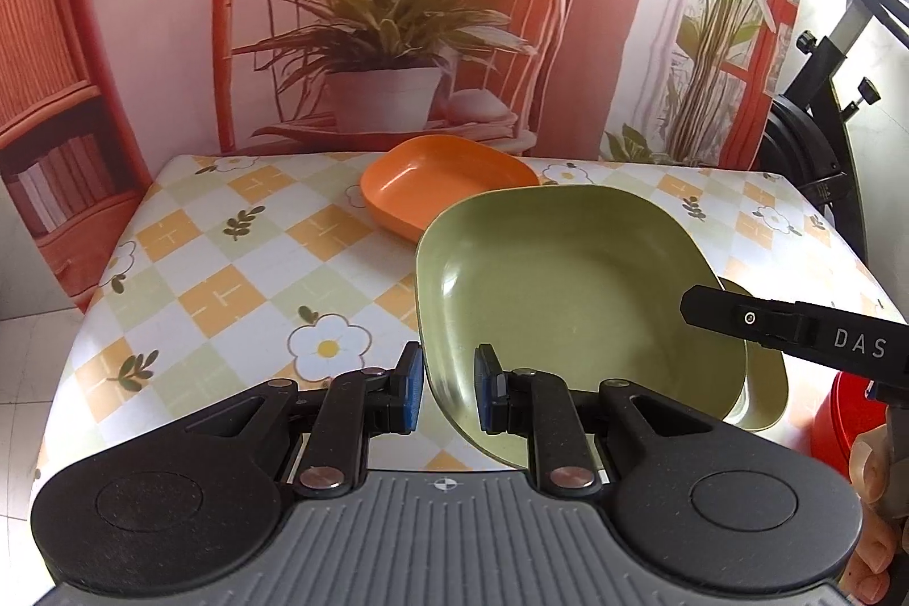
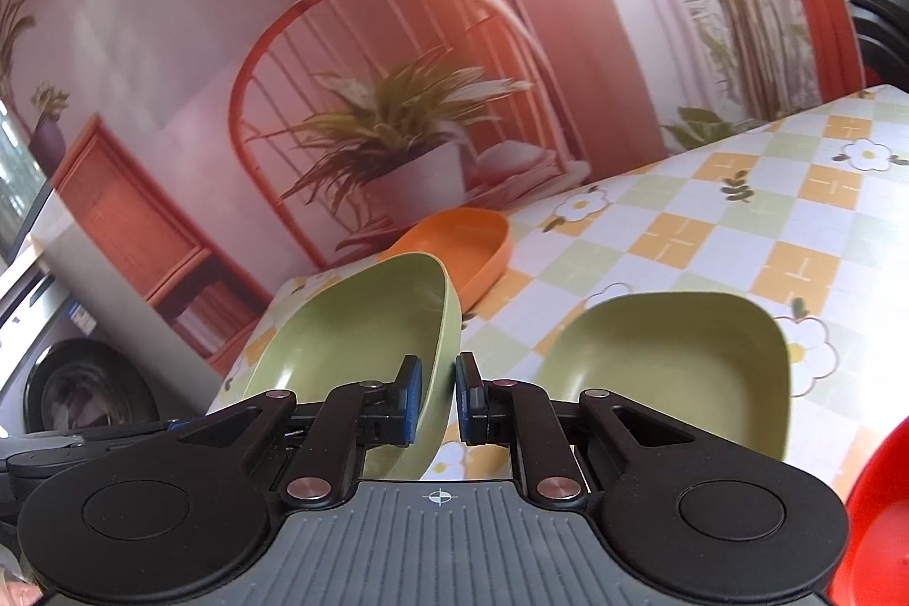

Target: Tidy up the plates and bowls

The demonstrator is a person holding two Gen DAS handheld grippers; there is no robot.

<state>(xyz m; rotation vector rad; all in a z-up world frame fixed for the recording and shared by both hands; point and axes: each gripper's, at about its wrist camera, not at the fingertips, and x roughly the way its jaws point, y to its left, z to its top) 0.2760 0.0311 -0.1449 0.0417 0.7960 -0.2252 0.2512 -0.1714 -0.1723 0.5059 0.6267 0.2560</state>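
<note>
Both grippers clamp the large green plate's (image 1: pixel 574 288) rim: left gripper (image 1: pixel 449 387), right gripper (image 2: pixel 437 396). Green bowl (image 2: pixel 670 356) at the table's (image 1: pixel 238 237) near edge; orange plate (image 1: pixel 443 186) at the far edge.

Big green dish (image 1: pixel 568 299): smooth plastic, soft shine. Orange dish (image 1: pixel 443 186): same smooth plastic, bit shinier. Tablecloth (image 1: pixel 227 265): slick, wipe-clean look, printed flowers. Left gripper (image 1: pixel 449 387): matt black plastic, blue rubbery pads (image 1: pixel 413 387), small shiny metal pins.
</note>
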